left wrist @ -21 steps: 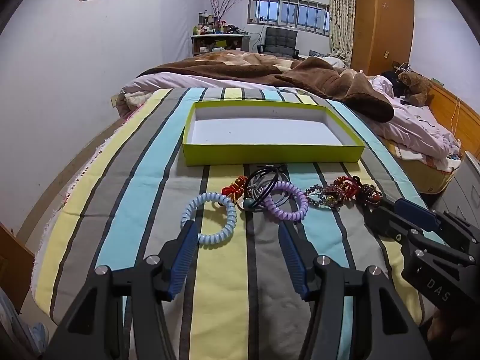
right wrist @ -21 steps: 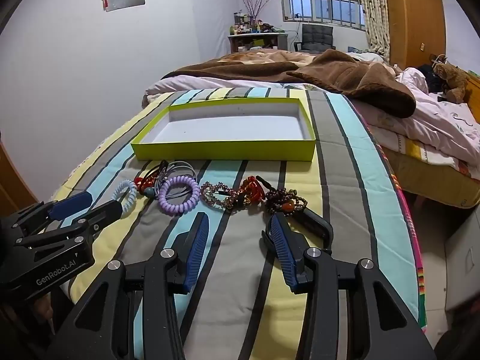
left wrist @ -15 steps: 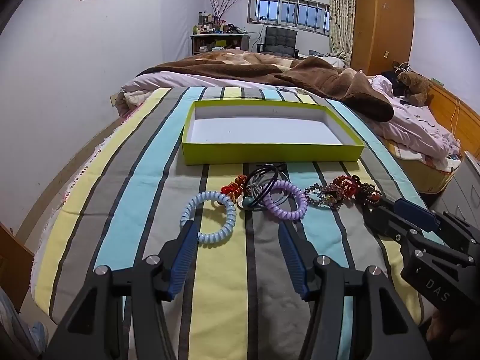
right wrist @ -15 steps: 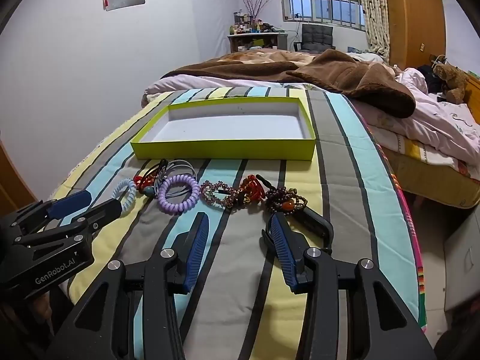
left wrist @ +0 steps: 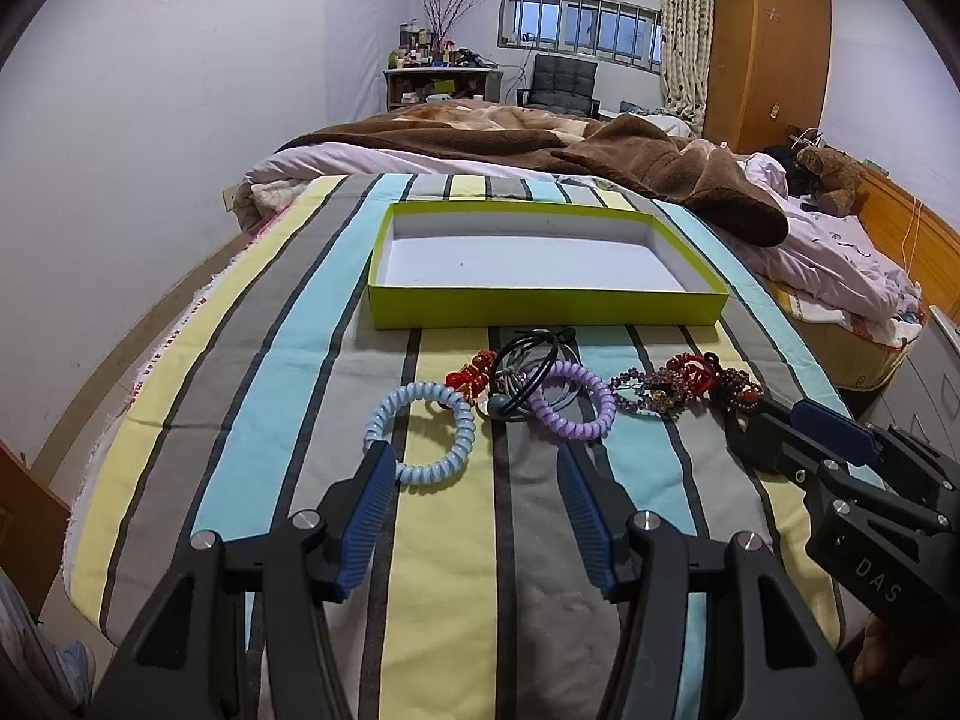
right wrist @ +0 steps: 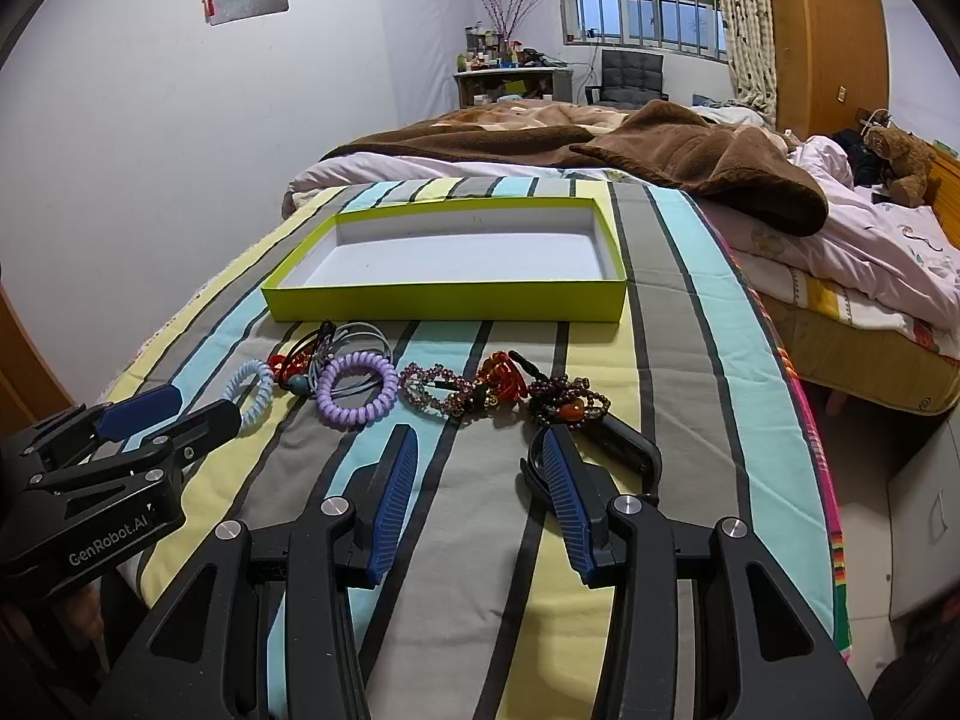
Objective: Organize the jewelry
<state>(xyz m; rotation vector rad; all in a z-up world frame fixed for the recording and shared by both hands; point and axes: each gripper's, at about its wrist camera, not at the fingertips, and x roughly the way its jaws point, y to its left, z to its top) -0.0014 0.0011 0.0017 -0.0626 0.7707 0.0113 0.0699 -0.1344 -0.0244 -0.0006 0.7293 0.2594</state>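
A row of jewelry lies on the striped bedspread in front of an empty lime-green box [left wrist: 540, 306] [right wrist: 444, 302]. From left: a pale blue coil bracelet [left wrist: 420, 429] [right wrist: 252, 387], a red trinket [left wrist: 471, 375], black and grey bands [left wrist: 528, 360] [right wrist: 342, 339], a purple coil bracelet [left wrist: 573, 399] [right wrist: 357, 390], beaded bracelets [left wrist: 645, 390] [right wrist: 432, 390], a red piece [right wrist: 504, 372] and dark beads [right wrist: 567, 405]. My left gripper [left wrist: 477, 462] is open just before the blue coil. My right gripper [right wrist: 477, 441] is open before the beads, over a black object [right wrist: 624, 447].
A brown blanket [left wrist: 600, 156] and pale quilt [right wrist: 870, 264] lie beyond the box. A teddy bear [left wrist: 831, 171] sits far right. The bed's edge drops off at left [left wrist: 150, 372] and right [right wrist: 816, 420]. A wardrobe, chair and shelf stand by the far wall.
Both grippers have risen or tilted very slightly; the jewelry and box sit marginally lower in view. Nothing was taken hold of or moved.
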